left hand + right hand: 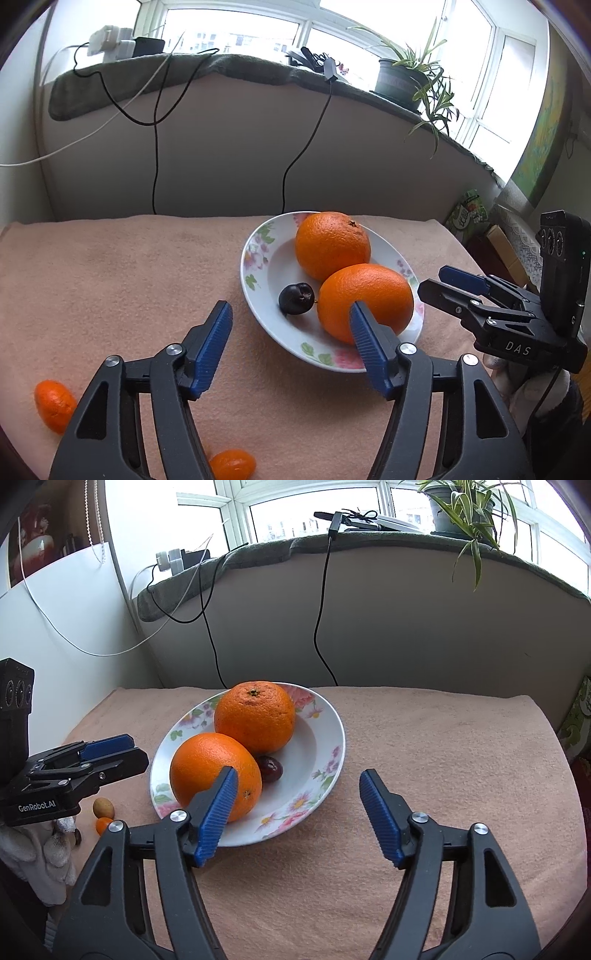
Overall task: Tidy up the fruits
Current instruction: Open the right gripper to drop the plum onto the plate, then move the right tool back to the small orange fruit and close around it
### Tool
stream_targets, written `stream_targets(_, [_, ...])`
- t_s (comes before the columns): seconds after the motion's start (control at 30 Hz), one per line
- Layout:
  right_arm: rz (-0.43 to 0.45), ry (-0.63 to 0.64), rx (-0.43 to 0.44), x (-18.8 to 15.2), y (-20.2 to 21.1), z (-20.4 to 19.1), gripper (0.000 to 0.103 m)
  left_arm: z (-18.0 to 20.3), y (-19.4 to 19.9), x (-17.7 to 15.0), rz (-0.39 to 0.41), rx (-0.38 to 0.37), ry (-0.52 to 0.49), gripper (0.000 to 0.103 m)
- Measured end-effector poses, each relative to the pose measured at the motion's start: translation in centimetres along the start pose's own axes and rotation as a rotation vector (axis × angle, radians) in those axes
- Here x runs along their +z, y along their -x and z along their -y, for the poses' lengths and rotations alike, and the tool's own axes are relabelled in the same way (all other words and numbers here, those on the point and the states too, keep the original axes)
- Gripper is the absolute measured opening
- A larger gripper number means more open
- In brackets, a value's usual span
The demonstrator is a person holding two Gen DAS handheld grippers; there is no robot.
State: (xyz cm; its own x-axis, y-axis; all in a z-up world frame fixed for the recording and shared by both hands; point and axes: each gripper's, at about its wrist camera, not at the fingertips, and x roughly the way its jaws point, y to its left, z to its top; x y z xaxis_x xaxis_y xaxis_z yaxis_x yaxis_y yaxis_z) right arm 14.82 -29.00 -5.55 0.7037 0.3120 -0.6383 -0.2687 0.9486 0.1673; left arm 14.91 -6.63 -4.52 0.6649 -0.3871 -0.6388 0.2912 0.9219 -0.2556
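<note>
A white floral plate (258, 280) (325, 738) on the pink cloth holds two large oranges (332, 243) (255, 716), the nearer one (369, 295) (210, 768), and a dark cherry (296, 298) (271, 768). My left gripper (290, 314) is open and empty, hovering just left of the plate's near rim. My right gripper (299, 779) is open and empty, over the plate's right rim; it also shows in the left wrist view (443, 286). Two small kumquats (54, 406) (232, 463) lie on the cloth near my left gripper.
A small tan fruit (103, 806) and a small orange one (103, 825) lie left of the plate. The cloth-covered table (443, 757) ends at a grey wall. Cables (155, 147) hang from the sill, and a potted plant (406, 77) stands there.
</note>
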Motion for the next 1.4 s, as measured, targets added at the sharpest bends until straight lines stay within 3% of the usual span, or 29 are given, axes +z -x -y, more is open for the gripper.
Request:
stream_targets(0.03, [0.007, -0.002, -0.001, 0.1, 0.1, 0.0, 0.085, 0.0, 0.1, 0.0, 0.001, 0.009, 0.001, 0.078])
stream_targets(0.2, [0.020, 0.006, -0.017, 0.3, 0.7, -0.2, 0.094, 0.2, 0.0, 0.0, -0.008, 0.057, -0.008, 0.080])
stream_targets(0.67, [0.052, 0.002, -0.011, 0.3, 2.9, -0.9, 0.094, -0.1, 3.2, 0.2, 0.040, 0.055, -0.005, 0.080])
stream_targets(0.97, [0.036, 0.013, 0.035, 0.2, 4.0, -2.7, 0.094, -1.9, 6.8, -0.3, 0.096, 0.082, 0.013, 0.080])
stream_targets(1.13, [-0.008, 0.029, 0.117, 0.0, 4.0, -4.7, 0.094, -3.9, 8.8, -1.2, 0.113, 0.117, 0.045, 0.080])
stream_targets(1.4, [-0.053, 0.119, 0.179, -0.8, 3.0, -9.1, 0.094, -7.5, 12.1, -4.6, 0.107, 0.173, 0.136, 0.079])
